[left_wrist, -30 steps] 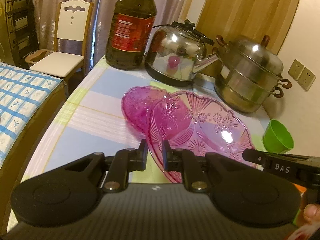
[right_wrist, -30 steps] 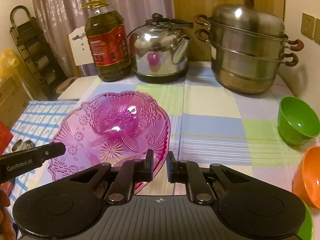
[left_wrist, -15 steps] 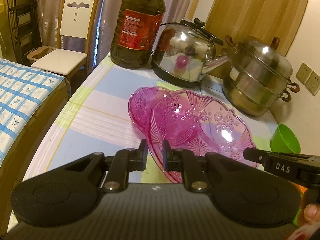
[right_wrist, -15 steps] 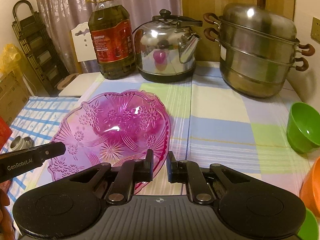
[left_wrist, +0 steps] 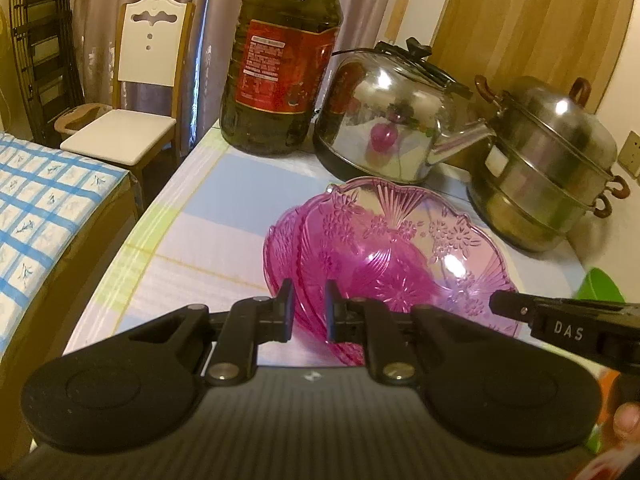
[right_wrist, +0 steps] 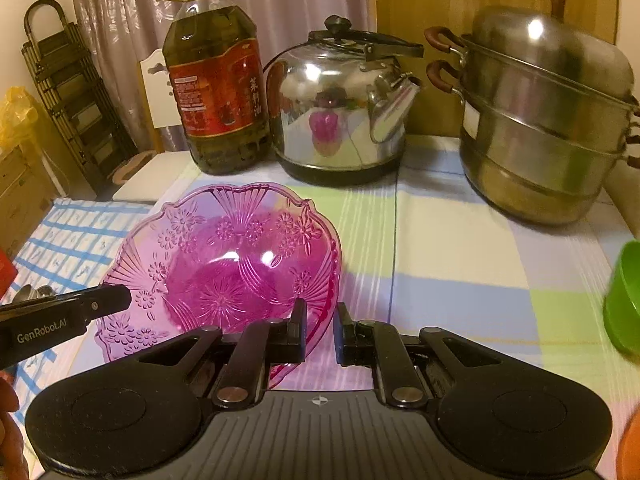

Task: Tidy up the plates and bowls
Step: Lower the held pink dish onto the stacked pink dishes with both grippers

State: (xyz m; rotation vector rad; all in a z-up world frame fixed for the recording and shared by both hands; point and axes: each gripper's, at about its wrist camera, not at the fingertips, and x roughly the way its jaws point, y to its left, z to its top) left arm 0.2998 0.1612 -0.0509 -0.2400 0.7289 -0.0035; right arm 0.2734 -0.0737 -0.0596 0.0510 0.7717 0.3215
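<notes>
Checked tablecloth (right_wrist: 460,248) under a pink translucent scalloped plastic dish (right_wrist: 224,264).
Left gripper (left_wrist: 308,312) and right gripper (right_wrist: 320,330) each pinch its near rim.

White chair (left_wrist: 132,92) before mauve curtain (left_wrist: 208,12); wooden panel (left_wrist: 532,20) right; warm light.

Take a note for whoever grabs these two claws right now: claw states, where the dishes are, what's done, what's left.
Left claw: shut on the pink plate's left rim.
Right claw: shut on its right rim.
The plate is over a second pink dish on the table; whether it rests on it is unclear.
Green bowl and orange bowl are off to the right.
Done: plate lined up over its match.
Left: seat it, let go, then probably nest the bowls.
</notes>
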